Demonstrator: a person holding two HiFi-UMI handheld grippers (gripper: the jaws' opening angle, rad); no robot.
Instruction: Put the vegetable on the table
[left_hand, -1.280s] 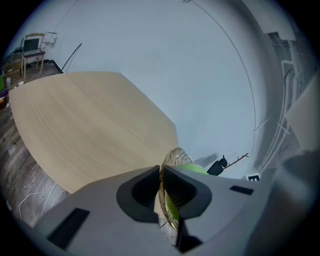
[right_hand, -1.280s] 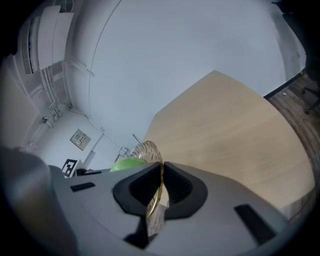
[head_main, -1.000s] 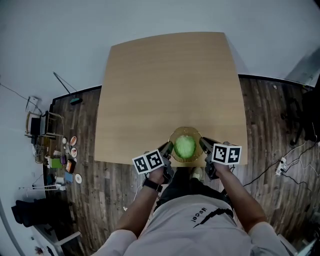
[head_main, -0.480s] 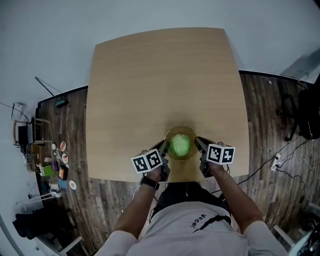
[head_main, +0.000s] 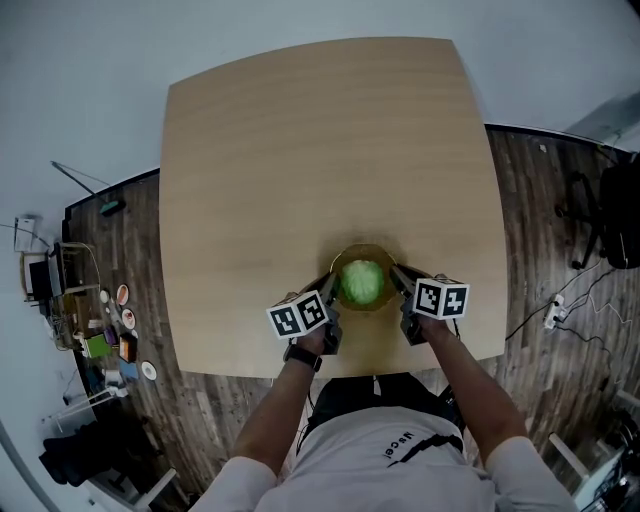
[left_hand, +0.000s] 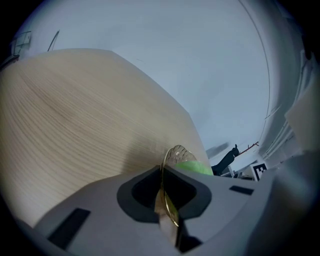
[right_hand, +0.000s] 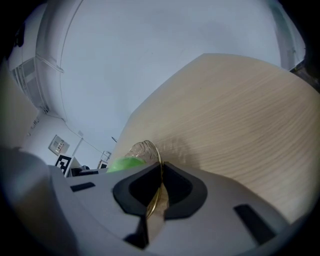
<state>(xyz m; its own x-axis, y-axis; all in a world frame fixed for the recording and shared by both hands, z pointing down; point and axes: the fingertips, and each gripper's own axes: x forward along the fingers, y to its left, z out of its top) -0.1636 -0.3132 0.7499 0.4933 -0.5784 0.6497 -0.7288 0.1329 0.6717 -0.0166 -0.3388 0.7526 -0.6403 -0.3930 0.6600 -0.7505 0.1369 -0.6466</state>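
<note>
Light wood-grain table (head_main: 300, 150) on a dark plank floor (head_main: 555, 230), pale wall (head_main: 80, 60) behind. Small clutter (head_main: 110, 330) lies on the floor at left. Left gripper (head_main: 328, 292) pinches the rim of a gold-rimmed glass bowl (head_main: 362, 250) near the table's front edge. A green vegetable (head_main: 363, 282), probably cabbage, sits inside. Right gripper (head_main: 398, 282) pinches the opposite rim. Shirt print (head_main: 400, 440) too small to read.

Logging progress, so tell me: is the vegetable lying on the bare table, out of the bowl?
No, the vegetable sits inside the bowl, with the left gripper and right gripper each shut on its rim.
</note>
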